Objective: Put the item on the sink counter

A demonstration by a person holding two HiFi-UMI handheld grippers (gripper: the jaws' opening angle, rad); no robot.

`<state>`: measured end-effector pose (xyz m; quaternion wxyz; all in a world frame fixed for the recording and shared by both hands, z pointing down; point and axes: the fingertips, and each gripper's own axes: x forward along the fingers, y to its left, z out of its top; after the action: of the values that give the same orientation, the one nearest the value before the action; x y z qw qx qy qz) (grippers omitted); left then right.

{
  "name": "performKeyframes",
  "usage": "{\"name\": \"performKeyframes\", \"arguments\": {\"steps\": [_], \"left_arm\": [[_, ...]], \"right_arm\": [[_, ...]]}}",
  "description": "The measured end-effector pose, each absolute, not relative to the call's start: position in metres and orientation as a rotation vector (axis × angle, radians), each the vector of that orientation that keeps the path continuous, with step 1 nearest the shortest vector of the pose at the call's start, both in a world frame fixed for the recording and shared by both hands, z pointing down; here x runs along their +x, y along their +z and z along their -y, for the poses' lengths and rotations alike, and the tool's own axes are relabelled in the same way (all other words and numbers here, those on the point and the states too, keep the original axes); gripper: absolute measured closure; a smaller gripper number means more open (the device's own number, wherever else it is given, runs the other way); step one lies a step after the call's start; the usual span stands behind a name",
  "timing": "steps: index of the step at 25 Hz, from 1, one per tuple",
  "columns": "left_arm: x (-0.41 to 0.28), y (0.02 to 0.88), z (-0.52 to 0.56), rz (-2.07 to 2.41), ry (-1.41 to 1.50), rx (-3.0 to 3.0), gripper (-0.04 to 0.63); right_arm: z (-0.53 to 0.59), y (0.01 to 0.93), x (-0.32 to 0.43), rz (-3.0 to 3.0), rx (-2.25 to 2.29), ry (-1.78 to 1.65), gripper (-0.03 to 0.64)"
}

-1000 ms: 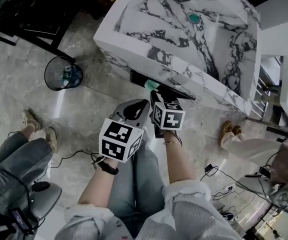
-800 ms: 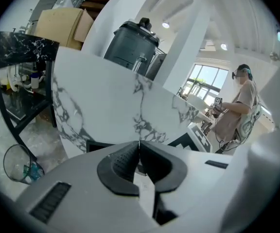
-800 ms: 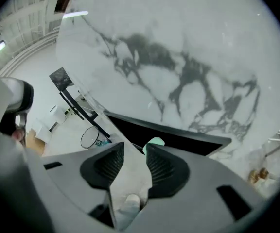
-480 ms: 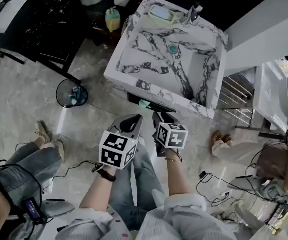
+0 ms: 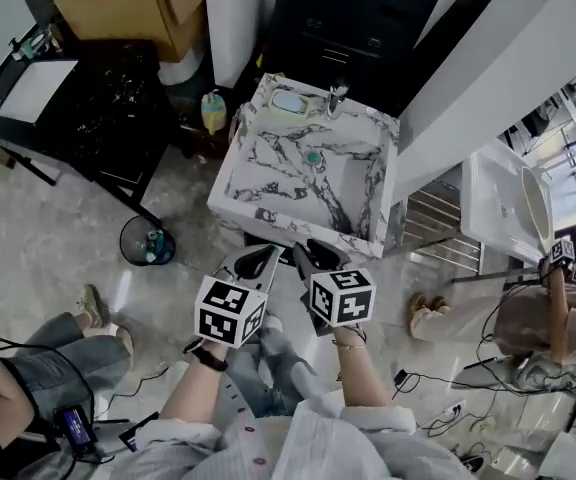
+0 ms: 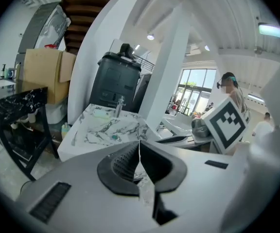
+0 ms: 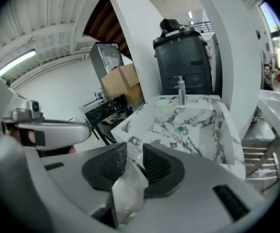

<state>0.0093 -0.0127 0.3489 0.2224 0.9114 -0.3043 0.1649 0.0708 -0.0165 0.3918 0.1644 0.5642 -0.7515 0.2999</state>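
Both have risen: right gripper (image 7: 135, 155), jaws just closing, nips a clear packet (image 7: 127, 189); left gripper (image 6: 139, 152) has jaws together.

No legible word, number or brand is showing anywhere. The cubes on the left gripper (image 6: 139, 148) and the right gripper (image 7: 134, 153) are displaying only black-and-white square marker patterns, not lettering.

Three views toward one sink (image 5: 343, 183)
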Motion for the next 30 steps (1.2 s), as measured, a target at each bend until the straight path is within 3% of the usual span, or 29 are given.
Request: {"name": "performKeyframes", "arguments": {"steps": [14, 30], "left_arm": [[0.014, 0.227, -0.018, 0.762, 0.219, 2.756, 0.575], [0.000, 0.206, -0.033, 0.813, 0.116, 2.731, 0.575]], "right_arm": [[-0.016, 0.224, 0.032, 2.591, 1.493, 0.501, 0.601], [-0.035, 0.201, 0.018, 2.665, 1.369, 0.372, 0.607]]}}
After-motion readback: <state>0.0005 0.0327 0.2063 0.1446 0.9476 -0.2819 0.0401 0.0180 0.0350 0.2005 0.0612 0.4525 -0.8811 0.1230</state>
